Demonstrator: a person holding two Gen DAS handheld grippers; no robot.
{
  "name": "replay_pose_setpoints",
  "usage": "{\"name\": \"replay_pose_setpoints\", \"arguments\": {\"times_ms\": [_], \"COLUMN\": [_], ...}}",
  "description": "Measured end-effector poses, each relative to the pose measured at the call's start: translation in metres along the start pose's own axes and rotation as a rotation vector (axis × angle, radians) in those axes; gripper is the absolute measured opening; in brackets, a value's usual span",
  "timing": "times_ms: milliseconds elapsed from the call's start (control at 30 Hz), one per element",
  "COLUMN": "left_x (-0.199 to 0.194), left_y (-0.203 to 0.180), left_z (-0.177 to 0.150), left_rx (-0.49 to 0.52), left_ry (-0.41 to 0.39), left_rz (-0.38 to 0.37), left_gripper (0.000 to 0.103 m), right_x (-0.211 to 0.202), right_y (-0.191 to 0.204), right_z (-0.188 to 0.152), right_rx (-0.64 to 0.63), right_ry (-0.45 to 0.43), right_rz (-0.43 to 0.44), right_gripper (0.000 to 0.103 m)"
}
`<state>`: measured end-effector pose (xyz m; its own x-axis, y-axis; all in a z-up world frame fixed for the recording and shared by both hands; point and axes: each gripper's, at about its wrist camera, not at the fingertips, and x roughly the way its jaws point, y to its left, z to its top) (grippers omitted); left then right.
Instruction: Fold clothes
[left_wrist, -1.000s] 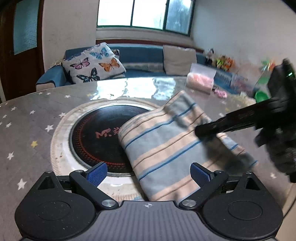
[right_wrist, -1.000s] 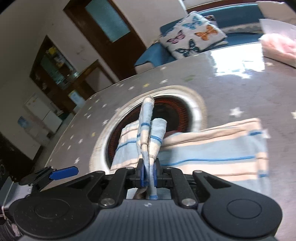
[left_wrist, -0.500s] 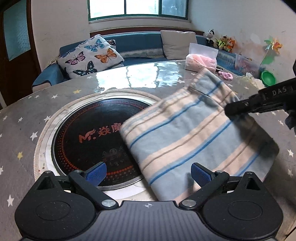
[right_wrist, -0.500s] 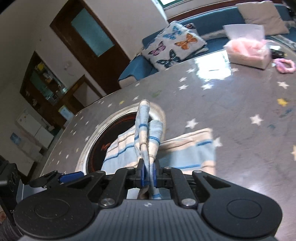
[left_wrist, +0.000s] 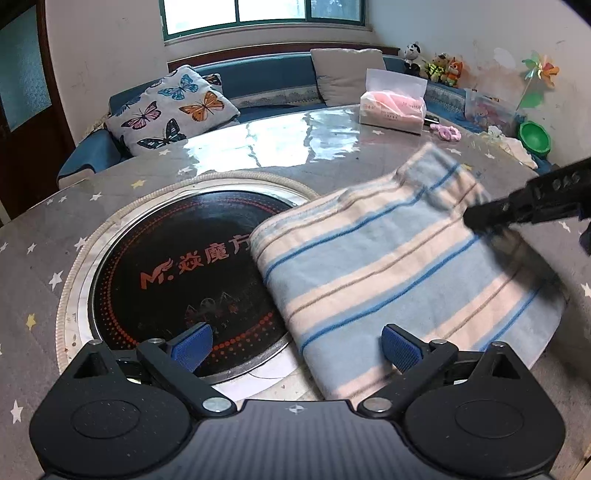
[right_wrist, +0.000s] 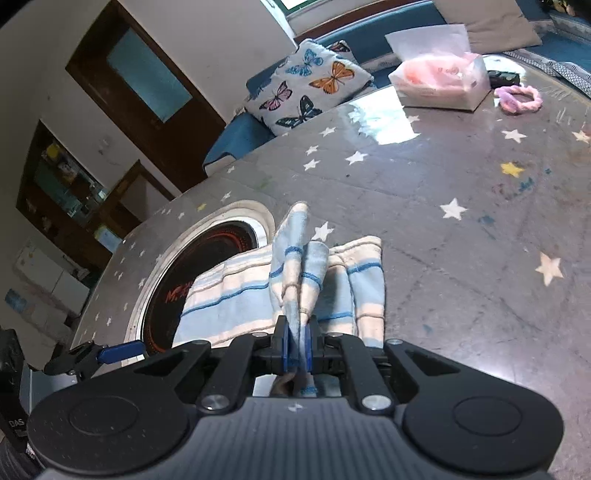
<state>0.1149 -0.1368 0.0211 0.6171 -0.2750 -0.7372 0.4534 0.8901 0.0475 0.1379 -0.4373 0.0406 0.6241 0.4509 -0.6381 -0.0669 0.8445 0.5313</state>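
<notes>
The round black glass cooktop (left_wrist: 177, 273) set into the table bears an orange "Mr." logo and Chinese characters "焱魔方"; other markings are illegible.

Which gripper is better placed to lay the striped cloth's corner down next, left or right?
Right. The right gripper is shut on a bunched corner of the striped cloth. The left gripper is open, holding nothing, at the cloth's near edge.
</notes>
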Motion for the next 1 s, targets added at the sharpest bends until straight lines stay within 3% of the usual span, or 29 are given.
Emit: {"name": "replay_pose_setpoints", "arguments": {"times_ms": [100,233,300,433,667,800,1000], "left_x": [0.002,0.001,0.001,0.003,0.008,0.01,0.013], "left_y": [-0.001,-0.005,-0.008,-0.014,-0.024,-0.025,-0.021], "left_z": [0.001,0.003,0.004,0.005,0.008,0.007,0.008], "left_rx": [0.001,0.015,0.027,0.042,0.062,0.068,0.06], "left_ry": [0.004,-0.004,-0.006,-0.011,-0.009,-0.006,-0.003], "left_rz": [0.003,0.005,0.007,0.01,0.013,0.013,0.008], "left_gripper": [0.1,0.1,0.1,0.101,0.101,0.102,0.103], "right_x": [-0.006,-0.005,-0.01,-0.026,-0.022,0.002,0.028], "right_y": [0.0,-0.007,-0.009,-0.002,0.029,0.031,0.017], "right_z": [-0.001,-0.004,-0.005,-0.005,-0.005,-0.002,0.001], "right_rx": [-0.022,-0.035,-0.047,-0.11,-0.25,-0.283,-0.292], "right_ry": [-0.03,-0.02,-0.035,-0.094,-0.126,-0.101,-0.04], "right_rz": [-0.002,-0.083,-0.116,-0.166,-0.081,-0.08,-0.103], "right_gripper": [0.008,0.011,0.02,0.02,0.02,0.026,0.026]}}
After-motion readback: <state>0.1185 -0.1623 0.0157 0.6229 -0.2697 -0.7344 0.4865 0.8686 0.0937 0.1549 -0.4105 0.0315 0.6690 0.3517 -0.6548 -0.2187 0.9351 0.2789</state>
